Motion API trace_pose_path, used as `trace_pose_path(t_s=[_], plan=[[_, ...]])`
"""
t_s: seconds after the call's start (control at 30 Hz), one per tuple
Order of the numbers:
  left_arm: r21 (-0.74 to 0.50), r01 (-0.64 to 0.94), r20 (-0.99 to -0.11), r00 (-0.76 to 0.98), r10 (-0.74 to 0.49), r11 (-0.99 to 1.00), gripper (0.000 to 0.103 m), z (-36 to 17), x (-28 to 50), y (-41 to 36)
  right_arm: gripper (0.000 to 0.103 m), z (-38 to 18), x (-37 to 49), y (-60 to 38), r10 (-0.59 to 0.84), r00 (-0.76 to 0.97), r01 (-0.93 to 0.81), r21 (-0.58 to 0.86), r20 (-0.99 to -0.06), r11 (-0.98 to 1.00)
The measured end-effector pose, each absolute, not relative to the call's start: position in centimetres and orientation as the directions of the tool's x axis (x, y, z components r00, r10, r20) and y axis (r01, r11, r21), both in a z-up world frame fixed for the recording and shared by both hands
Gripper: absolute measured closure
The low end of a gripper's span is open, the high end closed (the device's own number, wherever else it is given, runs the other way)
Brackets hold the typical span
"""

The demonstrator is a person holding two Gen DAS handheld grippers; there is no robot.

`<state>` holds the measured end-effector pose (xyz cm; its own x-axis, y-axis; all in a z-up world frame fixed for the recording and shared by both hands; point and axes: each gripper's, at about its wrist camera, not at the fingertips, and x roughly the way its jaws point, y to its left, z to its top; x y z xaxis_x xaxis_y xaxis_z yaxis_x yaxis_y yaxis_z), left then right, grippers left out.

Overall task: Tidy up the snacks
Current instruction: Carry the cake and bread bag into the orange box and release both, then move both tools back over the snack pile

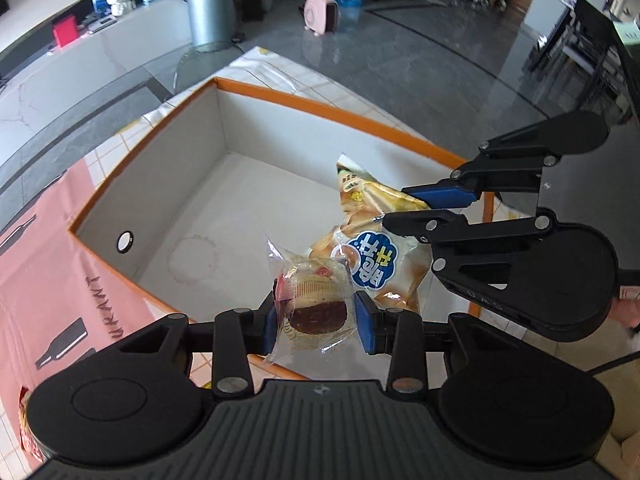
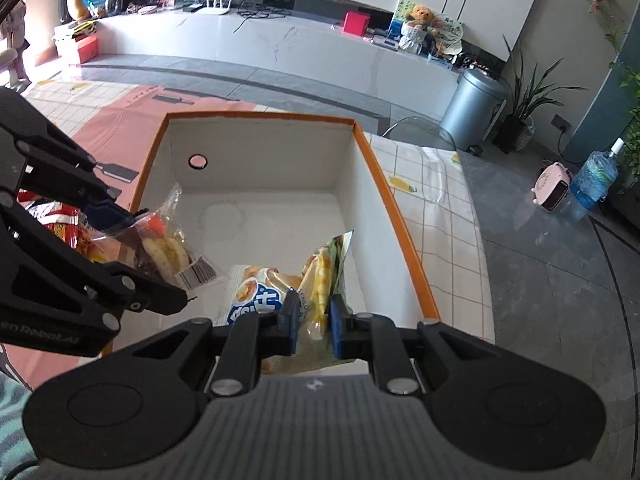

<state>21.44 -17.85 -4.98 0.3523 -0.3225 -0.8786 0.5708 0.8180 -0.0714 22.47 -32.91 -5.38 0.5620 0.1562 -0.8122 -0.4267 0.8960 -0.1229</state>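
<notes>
A white box with an orange rim (image 1: 344,114) (image 2: 404,236) stands on the table. My left gripper (image 1: 316,322) is shut on a clear-wrapped cake (image 1: 316,300) and holds it above the box's near edge; the cake also shows in the right wrist view (image 2: 164,248). My right gripper (image 2: 314,322) is shut on a yellow snack bag with a blue logo (image 2: 272,296) and holds it over the box's inside. The bag (image 1: 372,240) and the right gripper (image 1: 416,206) also show in the left wrist view, right of the cake.
The box sits on a pink and white checked tablecloth (image 1: 48,280) (image 2: 436,200). A red snack packet (image 2: 60,220) lies left of the box. A grey bin (image 2: 472,110), a plant, a pink heater and a water bottle stand on the floor beyond.
</notes>
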Motion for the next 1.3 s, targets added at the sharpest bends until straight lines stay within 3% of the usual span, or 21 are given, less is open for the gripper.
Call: trace_pose_path(t_s=[0.37,0.67,0.8,0.83,0.9,1.03,1.1,1.3], plan=[[-0.01,0.69,-0.946,0.228,-0.231,0.724,0.059,-8.5,23.6,-20.0,0.091,-9.2,25.0,-32.4,0.146,0.428,-0.48,-0.087,-0.892,0.873],[0.008,0.705,-0.969,0.18,-0.168,0.709,0.058,-10.6,23.9,-20.4,0.089,-10.0,25.2,-32.5,0.129,0.411,-0.483,-0.095,-0.903,0.87],[0.03,0.711,-0.971,0.187,-0.147,0.703,0.057,-10.8,23.8,-20.8,0.082,-9.8,25.1,-32.4,0.106,0.409,-0.48,-0.115,-0.906,0.87],[0.031,0.712,-0.971,0.187,-0.146,0.701,0.055,-10.8,23.9,-21.0,0.082,-9.7,25.0,-32.4,0.101,0.409,-0.476,-0.118,-0.907,0.871],[0.038,0.714,-0.971,0.192,-0.143,0.699,0.05,-10.7,23.8,-21.1,0.068,-9.5,25.0,-32.5,0.088,0.412,-0.461,-0.124,-0.907,0.879],[0.049,0.705,-0.962,0.225,-0.157,0.707,0.033,-9.7,23.4,-21.1,0.058,-8.3,24.3,-32.7,0.084,0.429,-0.436,-0.125,-0.9,0.891],[0.051,0.694,-0.955,0.245,-0.17,0.718,0.033,-8.8,23.0,-20.8,0.052,-7.7,23.9,-32.9,0.077,0.444,-0.424,-0.133,-0.893,0.896],[0.033,0.662,-0.92,0.314,-0.237,0.749,0.033,-5.4,21.5,-18.9,0.047,-5.1,22.2,-33.1,0.088,0.48,-0.373,-0.113,-0.873,0.921]])
